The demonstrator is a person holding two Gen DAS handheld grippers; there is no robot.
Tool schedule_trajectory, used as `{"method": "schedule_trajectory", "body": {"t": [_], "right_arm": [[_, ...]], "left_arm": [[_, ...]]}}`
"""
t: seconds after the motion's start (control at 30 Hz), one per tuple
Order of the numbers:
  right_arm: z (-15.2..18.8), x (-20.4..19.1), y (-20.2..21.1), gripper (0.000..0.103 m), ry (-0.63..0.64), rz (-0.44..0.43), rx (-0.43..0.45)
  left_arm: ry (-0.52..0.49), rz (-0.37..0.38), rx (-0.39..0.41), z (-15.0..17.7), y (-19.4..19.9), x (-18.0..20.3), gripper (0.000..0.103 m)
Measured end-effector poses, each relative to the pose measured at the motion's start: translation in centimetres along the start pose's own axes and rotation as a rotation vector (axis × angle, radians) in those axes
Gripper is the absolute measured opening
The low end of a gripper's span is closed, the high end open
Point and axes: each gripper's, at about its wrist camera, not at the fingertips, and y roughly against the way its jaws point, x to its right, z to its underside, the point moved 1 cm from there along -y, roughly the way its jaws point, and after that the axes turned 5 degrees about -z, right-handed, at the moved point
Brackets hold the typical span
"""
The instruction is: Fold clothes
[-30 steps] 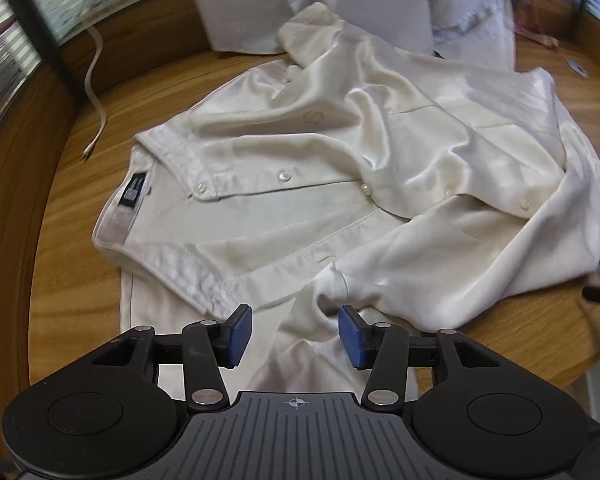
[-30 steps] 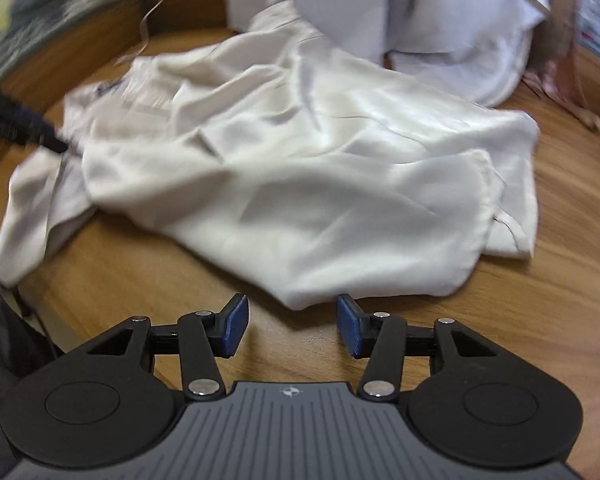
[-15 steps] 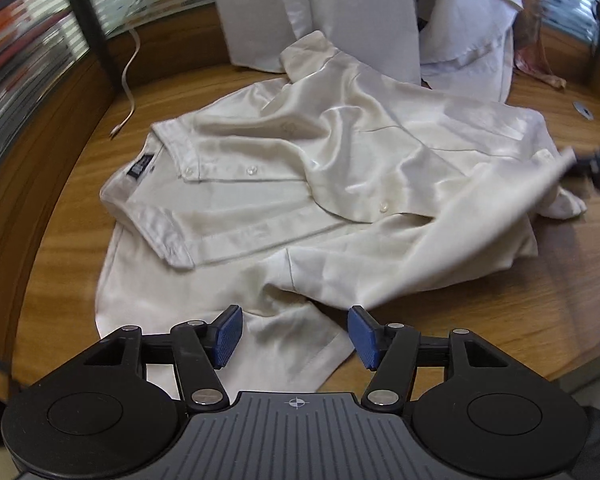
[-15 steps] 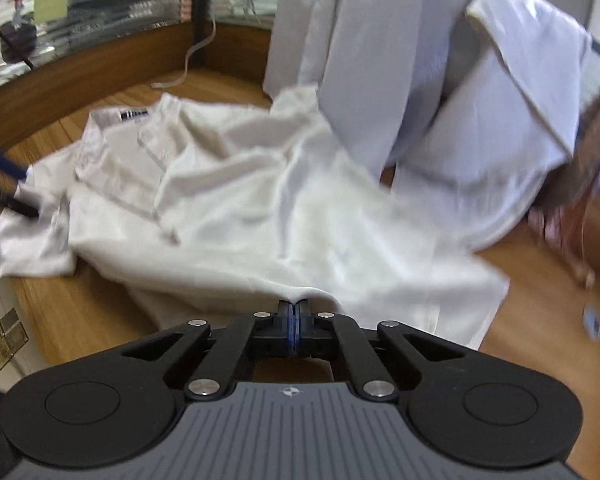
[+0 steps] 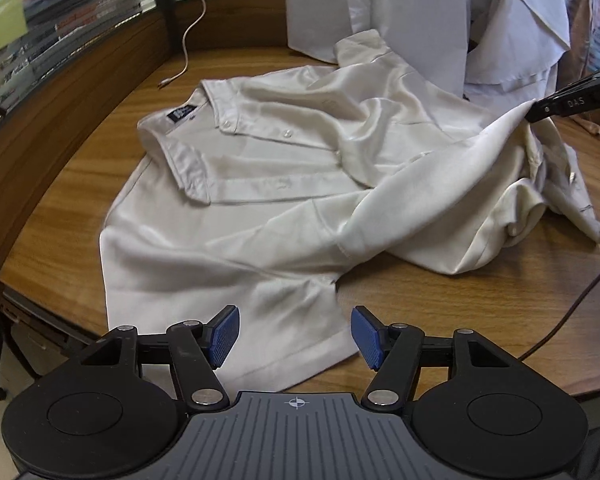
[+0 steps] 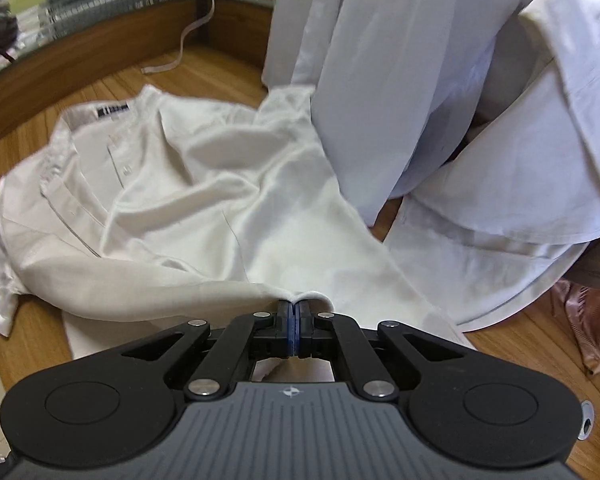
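- cream satin shirt [image 5: 300, 184] lies spread on the wooden desk [image 5: 480, 304], collar and dark neck label toward the far left, button placket running across the middle; a second earlier it sat more crumpled and closer under the left camera, and now more of its lower front shows flat at the near edge
- left gripper [image 5: 296, 334] hovers over the near hem of the shirt with its blue-padded fingers [image 5: 224, 334] spread apart and nothing between them; they were just as wide apart in both earlier frames
- right gripper [image 6: 294, 330] has its fingers pressed together on a fold of the shirt's edge; a second ago they stood apart above bare desk just short of the cloth, and half a second ago they were already clenched
- seen from the left wrist, the right gripper [image 5: 576, 98] is raised at the far right, and the pinched edge rises from the desk in a taut ridge to its tip; half a second ago that tip sat lower, and the cloth there lay flatter
- pale white garments [image 6: 440, 80] hang behind the shirt, touching its far edge
- thin beige cable [image 5: 188, 44] lies on the desk at the far left, well apart from the collar
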Motion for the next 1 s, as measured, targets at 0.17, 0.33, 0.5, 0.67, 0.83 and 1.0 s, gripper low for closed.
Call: {"method": "schedule_trajectory", "body": {"t": [0.17, 0.33, 0.5, 0.67, 0.83, 1.0], "right_arm": [[0.1, 0.0, -0.8, 0.007, -0.002, 0.028, -0.023], [0.2, 0.2, 2.1, 0.024, -0.059, 0.036, 0.016], [2.4, 0.1, 5.1, 0.024, -0.208, 0.077, 0.068], [6.0, -1.7, 6.9, 0.027, -0.382, 0.125, 0.088], [9.7, -4.6, 7.9, 0.031, -0.56, 0.138, 0.118], [11.8, -7.5, 5.8, 0.035, -0.698, 0.153, 0.188]], "left_arm": [[0.006, 0.003, -0.013, 0.2, -1.3, 0.1, 0.065], [-0.007, 0.035, -0.037, -1.0, -2.4, 0.4, 0.065], [-0.097, 0.054, -0.085, -2.0, -4.6, 1.4, 0.061], [-0.223, 0.117, -0.116, -3.3, -5.4, 0.0, 0.007], [-0.393, 0.173, -0.091, -6.1, -5.0, -1.6, 0.003], [-0.491, 0.189, -0.091, -9.2, -5.7, -3.1, 0.003]]}}
